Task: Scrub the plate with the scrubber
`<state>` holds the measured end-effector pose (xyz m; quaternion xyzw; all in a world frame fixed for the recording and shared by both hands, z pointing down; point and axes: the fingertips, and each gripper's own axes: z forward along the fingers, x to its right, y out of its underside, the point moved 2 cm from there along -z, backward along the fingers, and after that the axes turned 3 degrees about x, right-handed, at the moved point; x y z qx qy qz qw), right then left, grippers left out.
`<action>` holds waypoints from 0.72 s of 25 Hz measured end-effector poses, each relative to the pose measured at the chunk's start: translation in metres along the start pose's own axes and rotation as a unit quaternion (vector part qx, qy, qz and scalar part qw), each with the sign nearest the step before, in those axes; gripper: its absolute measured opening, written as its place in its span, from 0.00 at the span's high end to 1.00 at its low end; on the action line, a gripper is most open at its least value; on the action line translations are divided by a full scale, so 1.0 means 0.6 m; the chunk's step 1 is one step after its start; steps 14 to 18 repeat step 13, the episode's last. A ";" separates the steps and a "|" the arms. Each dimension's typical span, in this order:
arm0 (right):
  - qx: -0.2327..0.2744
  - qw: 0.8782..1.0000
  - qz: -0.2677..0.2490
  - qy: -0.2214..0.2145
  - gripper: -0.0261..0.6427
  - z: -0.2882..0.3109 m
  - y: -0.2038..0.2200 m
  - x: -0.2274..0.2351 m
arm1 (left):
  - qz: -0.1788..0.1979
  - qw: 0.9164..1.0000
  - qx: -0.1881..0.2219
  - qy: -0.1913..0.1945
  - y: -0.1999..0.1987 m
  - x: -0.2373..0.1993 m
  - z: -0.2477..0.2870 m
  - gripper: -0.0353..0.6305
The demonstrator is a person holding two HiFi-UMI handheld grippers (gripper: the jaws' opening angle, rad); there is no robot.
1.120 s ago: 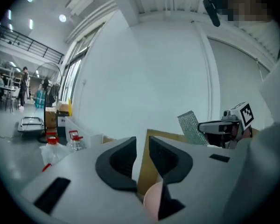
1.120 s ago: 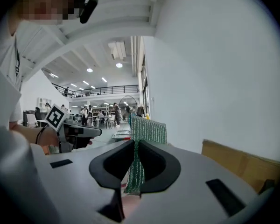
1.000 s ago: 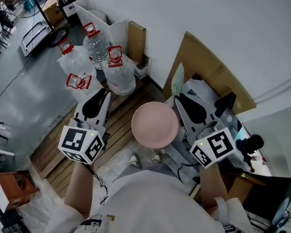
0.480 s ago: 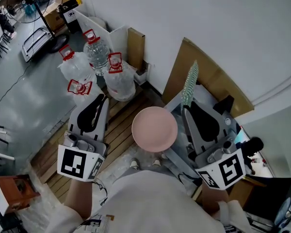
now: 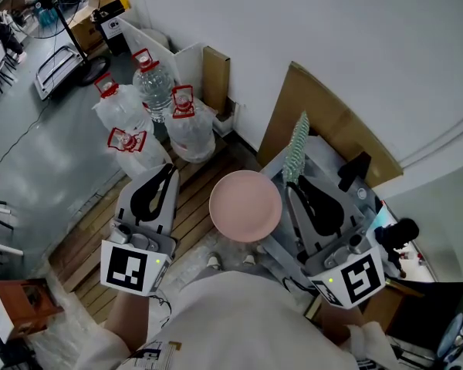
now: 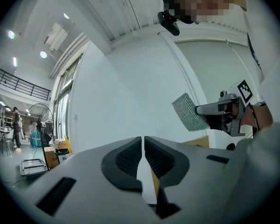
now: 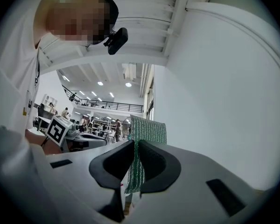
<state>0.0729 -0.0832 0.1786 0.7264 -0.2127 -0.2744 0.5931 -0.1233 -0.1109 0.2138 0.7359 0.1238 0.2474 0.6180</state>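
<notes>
We saw the pink plate (image 5: 245, 205) lying flat and the green mesh scrubber (image 5: 297, 146) upright in the right gripper (image 5: 289, 183).

One pink plate (image 5: 245, 205) is sitting at the centre of the head view. One green mesh scrubber (image 5: 296, 149) is standing at one o'clock from it. Two grippers are showing: the left gripper (image 5: 170, 169) at nine o'clock, its empty jaws having just been closing, and the right gripper (image 5: 292, 183) at three o'clock. Four red handles (image 5: 183, 96) are topping the clear water jugs (image 5: 156, 79) at eleven o'clock. Two cardboard sheets (image 5: 336, 118) are leaning on the wall. Two shoes (image 5: 214, 261) are peeking out at six o'clock.
</notes>
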 end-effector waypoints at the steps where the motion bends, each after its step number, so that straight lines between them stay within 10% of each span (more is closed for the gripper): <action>1: -0.001 1.000 0.001 0.000 0.86 0.000 0.001 0.000 | 0.001 1.000 -0.003 0.000 0.001 0.001 0.000 0.90; 18: -0.011 1.000 0.002 0.002 0.86 -0.002 0.009 -0.002 | 0.004 1.000 -0.019 0.003 0.008 0.004 -0.002 0.90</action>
